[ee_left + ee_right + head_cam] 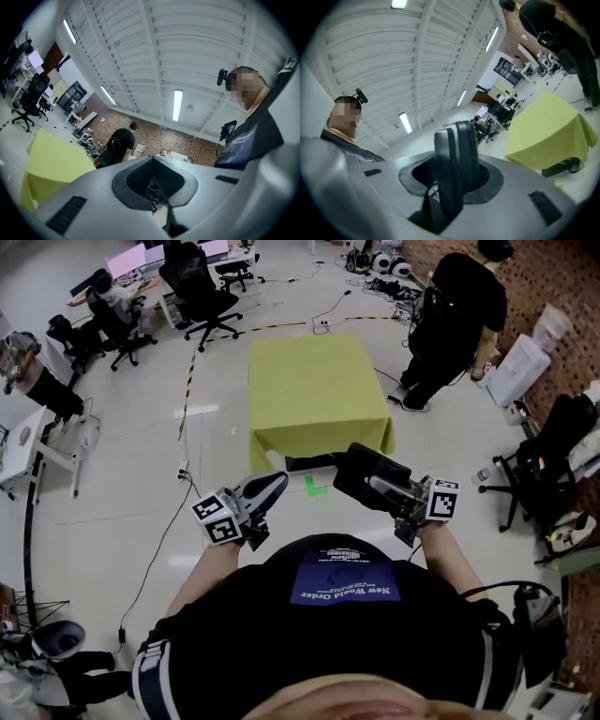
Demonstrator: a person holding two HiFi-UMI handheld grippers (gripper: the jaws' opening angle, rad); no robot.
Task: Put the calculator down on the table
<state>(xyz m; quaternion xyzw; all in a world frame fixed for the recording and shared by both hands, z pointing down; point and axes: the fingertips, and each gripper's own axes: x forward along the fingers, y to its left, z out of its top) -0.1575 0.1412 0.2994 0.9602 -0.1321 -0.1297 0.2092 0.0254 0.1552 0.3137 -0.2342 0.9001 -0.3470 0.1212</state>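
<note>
The right gripper [392, 491] has its 2 fingers clamped on the calculator [367, 472], which sits edge-on between them and sticks out past the fingertips. The left gripper [266, 488] has its fingers together with nothing between them. The yellow-green table [314, 381] lies well ahead of both pairs of fingertips, so the calculator is in the air and not yet over it. To do this step well, the grip should probably stay firm until the tabletop is right under the fingertips. The wrist should then turn so the calculator's broad face meets the top, and the fingers should part only once it rests there. The left fingers are best kept off to the side.
</note>
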